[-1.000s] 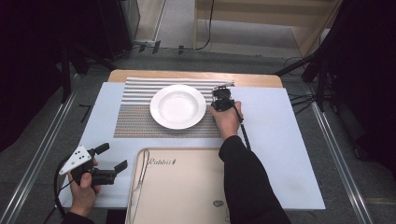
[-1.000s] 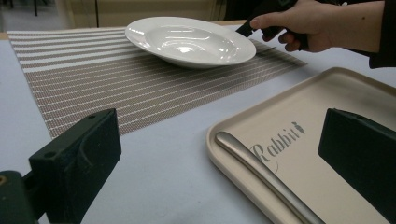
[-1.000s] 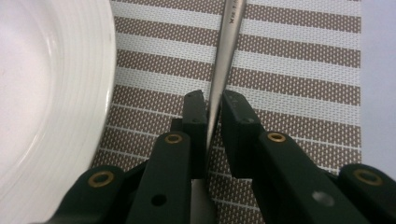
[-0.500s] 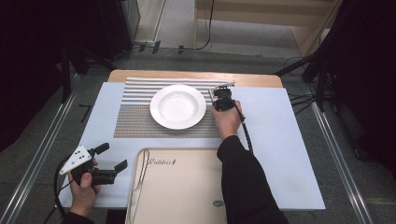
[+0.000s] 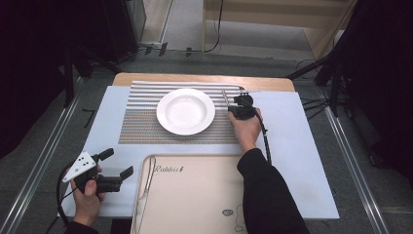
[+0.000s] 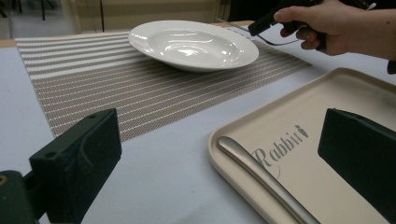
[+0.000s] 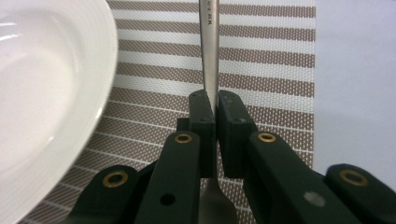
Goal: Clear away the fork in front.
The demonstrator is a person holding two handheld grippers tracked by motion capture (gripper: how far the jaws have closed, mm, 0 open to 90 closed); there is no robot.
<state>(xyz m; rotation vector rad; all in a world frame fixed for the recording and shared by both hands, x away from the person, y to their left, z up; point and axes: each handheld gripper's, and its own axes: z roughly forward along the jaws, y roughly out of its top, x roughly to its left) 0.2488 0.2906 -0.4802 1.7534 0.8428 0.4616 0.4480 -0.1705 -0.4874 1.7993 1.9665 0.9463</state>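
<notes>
A white deep plate [image 5: 185, 111] sits on a brown striped placemat [image 5: 141, 122]. Just right of the plate, my right gripper [image 5: 239, 101] is shut on a silver piece of cutlery [image 5: 226, 96]. In the right gripper view the jaws [image 7: 217, 112] pinch its neck, and the handle [image 7: 208, 42] runs straight ahead over the placemat [image 7: 271, 70] beside the plate's rim [image 7: 100, 93]. My left gripper [image 5: 117, 163] is open with nothing in it at the table's near left, beside the tray. In the left gripper view its jaws [image 6: 219, 158] stand wide apart, facing the plate [image 6: 194, 44].
A beige tray [image 5: 195, 195] printed "Rabbit" lies at the front middle, with a silver utensil [image 5: 142, 200] along its left edge; its handle [image 6: 266, 179] reaches toward my left gripper. The right sleeve [image 5: 268, 195] crosses the tray's right side. The table's white surface [image 5: 297, 136] spreads around.
The right hand has shifted a little to the right, away from the plate's rim, with the cutlery still in its jaws. The left hand has stayed in place.
</notes>
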